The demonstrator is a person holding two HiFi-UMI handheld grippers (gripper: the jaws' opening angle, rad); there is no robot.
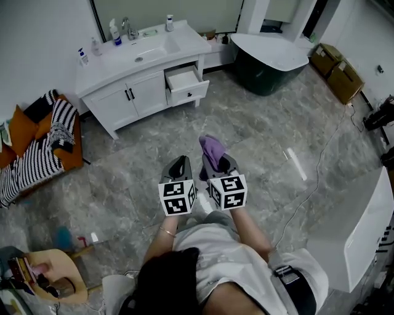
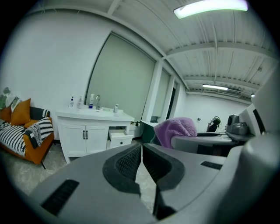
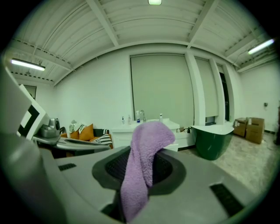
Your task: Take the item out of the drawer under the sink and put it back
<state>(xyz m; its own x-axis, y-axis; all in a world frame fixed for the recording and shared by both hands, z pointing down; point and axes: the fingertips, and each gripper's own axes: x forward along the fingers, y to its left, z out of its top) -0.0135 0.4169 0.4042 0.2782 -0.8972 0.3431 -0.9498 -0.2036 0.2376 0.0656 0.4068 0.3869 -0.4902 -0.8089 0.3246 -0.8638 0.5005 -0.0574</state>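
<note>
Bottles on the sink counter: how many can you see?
4 bottles: one at the counter's left end, one beside it, one left of the faucet, one at the back right. None seems hidden.

The floor [image 1: 258, 141] is grey marble-patterned tile, with a thin cable [image 1: 317, 178] trailing across it at the right. White walls [image 1: 37, 31] enclose the room. A white vanity cabinet [image 1: 138, 92] stands against the far wall below a large pale panel [image 1: 166, 9]; whether that is a mirror or a blind cannot be told. An orange sofa [image 1: 68, 157] with striped cushions sits to its left. A dark green bathtub [image 1: 271, 67] with a white rim stands to the right, near cardboard boxes [image 1: 335, 71]. The white beamed ceiling [image 3: 148, 26] carries lit strip lights [image 2: 210, 8].
</note>
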